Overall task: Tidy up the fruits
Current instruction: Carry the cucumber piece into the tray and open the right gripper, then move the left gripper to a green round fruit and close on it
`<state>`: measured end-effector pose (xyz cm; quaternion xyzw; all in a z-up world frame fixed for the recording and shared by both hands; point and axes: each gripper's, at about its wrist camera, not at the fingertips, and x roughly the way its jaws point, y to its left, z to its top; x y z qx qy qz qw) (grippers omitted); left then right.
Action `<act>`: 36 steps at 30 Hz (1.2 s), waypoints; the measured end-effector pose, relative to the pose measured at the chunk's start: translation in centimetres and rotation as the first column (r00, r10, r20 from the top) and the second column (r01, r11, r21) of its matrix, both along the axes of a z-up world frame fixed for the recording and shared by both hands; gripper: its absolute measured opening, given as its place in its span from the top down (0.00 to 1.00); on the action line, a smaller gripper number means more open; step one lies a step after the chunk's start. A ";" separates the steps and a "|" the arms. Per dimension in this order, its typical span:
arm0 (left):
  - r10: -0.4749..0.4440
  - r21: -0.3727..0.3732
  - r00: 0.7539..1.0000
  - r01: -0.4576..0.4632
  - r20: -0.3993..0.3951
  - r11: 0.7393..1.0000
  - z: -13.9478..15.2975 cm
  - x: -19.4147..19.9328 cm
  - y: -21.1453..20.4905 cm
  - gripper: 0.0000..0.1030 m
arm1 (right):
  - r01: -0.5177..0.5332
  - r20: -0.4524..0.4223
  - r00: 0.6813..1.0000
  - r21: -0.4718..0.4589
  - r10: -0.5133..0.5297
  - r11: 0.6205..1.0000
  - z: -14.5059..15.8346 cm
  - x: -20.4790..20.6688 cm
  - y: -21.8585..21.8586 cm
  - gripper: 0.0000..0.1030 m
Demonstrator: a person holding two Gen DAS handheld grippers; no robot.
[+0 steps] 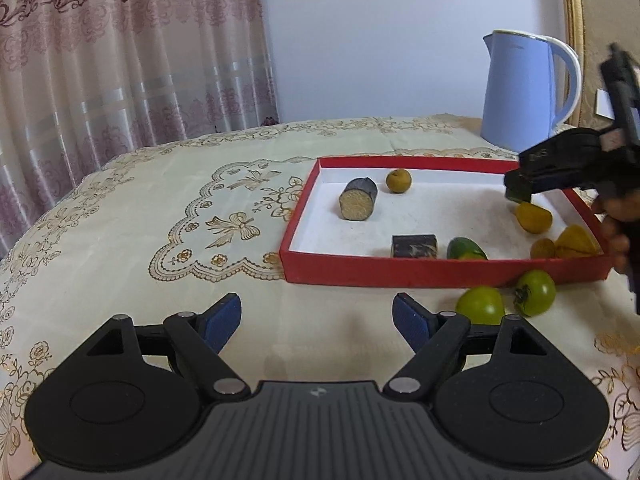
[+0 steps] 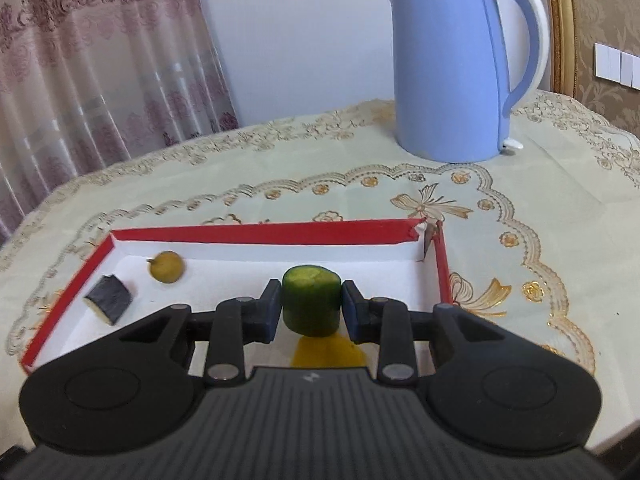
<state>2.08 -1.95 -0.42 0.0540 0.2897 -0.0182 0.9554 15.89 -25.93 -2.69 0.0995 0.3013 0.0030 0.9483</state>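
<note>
over the shallow red cardboard tray (image 2: 260, 234) with white inside, my right tool (image 2: 308, 310) pinches a short green cucumber cylinder (image 2: 311, 304) between its blue pads. my left tool (image 1: 317, 320) is spread wide and holds nothing, above the embroidered cream cloth of the counter (image 1: 160, 208). two round green tomatoes (image 1: 506, 300) lie just outside the tray's near wall.

Both wrist views near, sharing tray (image 1: 400, 276)
</note>
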 end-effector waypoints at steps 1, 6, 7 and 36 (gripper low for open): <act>-0.004 0.001 1.000 0.004 -0.002 1.000 0.0 0.0 0.0 0.19 | 0.002 -0.006 1.000 -0.003 -0.002 1.000 -0.1 0.3 0.0 0.70; -0.010 -0.001 1.000 0.010 -0.017 1.000 -0.2 0.0 -0.3 0.19 | -0.002 -0.015 1.000 -0.021 0.002 1.000 -0.1 0.8 0.4 0.65; -0.014 -0.005 1.000 0.014 -0.020 1.000 -0.3 0.0 -0.3 0.19 | -0.010 -0.025 1.000 -0.021 0.010 1.000 -0.1 0.9 0.5 0.52; -0.161 -0.042 0.985 0.159 -0.063 0.986 -1.3 2.0 -6.4 0.19 | 0.043 0.231 0.970 0.140 -0.075 0.989 -0.3 -18.8 -0.6 0.23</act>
